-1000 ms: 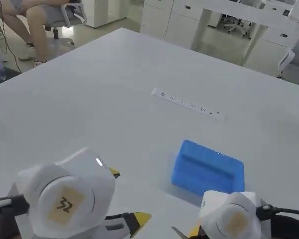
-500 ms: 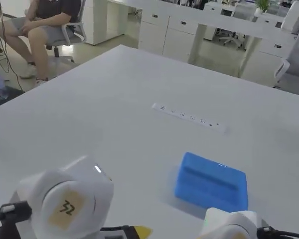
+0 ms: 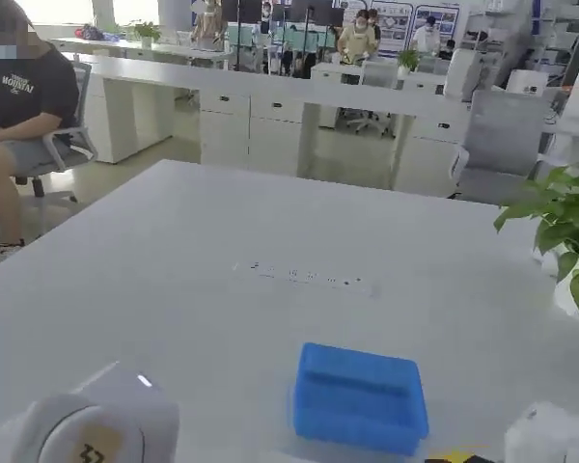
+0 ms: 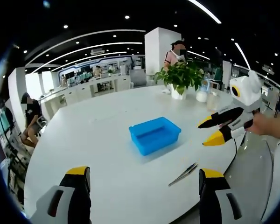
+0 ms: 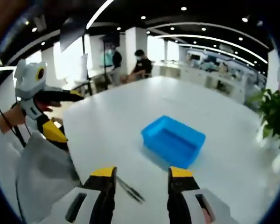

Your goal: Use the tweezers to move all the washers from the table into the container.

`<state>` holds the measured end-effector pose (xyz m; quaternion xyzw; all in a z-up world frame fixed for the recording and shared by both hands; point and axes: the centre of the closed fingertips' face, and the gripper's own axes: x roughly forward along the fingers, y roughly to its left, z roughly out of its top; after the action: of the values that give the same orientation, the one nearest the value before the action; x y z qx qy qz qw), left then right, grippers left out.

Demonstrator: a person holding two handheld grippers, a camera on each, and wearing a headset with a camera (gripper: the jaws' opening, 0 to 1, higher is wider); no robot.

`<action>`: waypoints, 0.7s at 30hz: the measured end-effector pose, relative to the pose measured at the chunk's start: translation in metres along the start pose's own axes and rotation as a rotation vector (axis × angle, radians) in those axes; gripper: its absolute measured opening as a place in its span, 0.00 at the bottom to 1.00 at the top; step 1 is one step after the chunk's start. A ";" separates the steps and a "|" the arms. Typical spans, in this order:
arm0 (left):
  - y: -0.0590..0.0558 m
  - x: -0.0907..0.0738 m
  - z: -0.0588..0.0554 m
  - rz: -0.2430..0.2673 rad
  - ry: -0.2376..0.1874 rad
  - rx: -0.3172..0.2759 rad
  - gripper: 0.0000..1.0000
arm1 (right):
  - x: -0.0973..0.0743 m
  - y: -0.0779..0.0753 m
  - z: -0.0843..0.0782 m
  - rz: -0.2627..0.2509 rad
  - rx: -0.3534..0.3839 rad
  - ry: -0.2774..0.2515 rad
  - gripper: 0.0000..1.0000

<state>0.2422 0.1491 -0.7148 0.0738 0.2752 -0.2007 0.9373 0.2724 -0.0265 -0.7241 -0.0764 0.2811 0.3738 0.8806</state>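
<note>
Right gripper view: tweezers (image 5: 129,189) lie near container (image 5: 173,140).

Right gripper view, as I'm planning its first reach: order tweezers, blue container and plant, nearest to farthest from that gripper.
1. Tweezers, just ahead of the jaws.
2. Blue container, farther ahead at mid-table.
3. Plant, far off at the right.

In the head view the bottom edge cuts off the left hand-held gripper (image 3: 82,432) and the right hand-held gripper (image 3: 552,436), both nearer than the container (image 3: 359,397); their jaws lie outside the picture. A faint strip (image 3: 304,277) on the bench (image 3: 154,299) beyond the container is too blurred to identify. The plant (image 3: 560,227), right of the container, is cut by the right edge.
</note>
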 end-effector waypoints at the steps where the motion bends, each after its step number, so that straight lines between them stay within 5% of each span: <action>1: 0.000 0.000 0.001 0.004 -0.003 0.001 0.99 | -0.009 -0.003 0.002 -0.008 0.026 -0.008 0.46; 6: 0.009 0.000 0.000 0.057 0.009 0.031 0.99 | -0.036 -0.021 0.010 -0.087 0.121 -0.087 0.56; 13: 0.016 -0.006 0.010 0.086 -0.014 0.017 0.99 | -0.054 -0.042 0.001 -0.174 0.241 -0.143 0.79; 21: 0.016 -0.009 0.010 0.092 0.001 0.030 0.99 | -0.064 -0.056 -0.011 -0.236 0.295 -0.142 0.91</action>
<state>0.2473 0.1642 -0.7010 0.1004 0.2690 -0.1615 0.9442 0.2705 -0.1091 -0.7024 0.0476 0.2592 0.2273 0.9375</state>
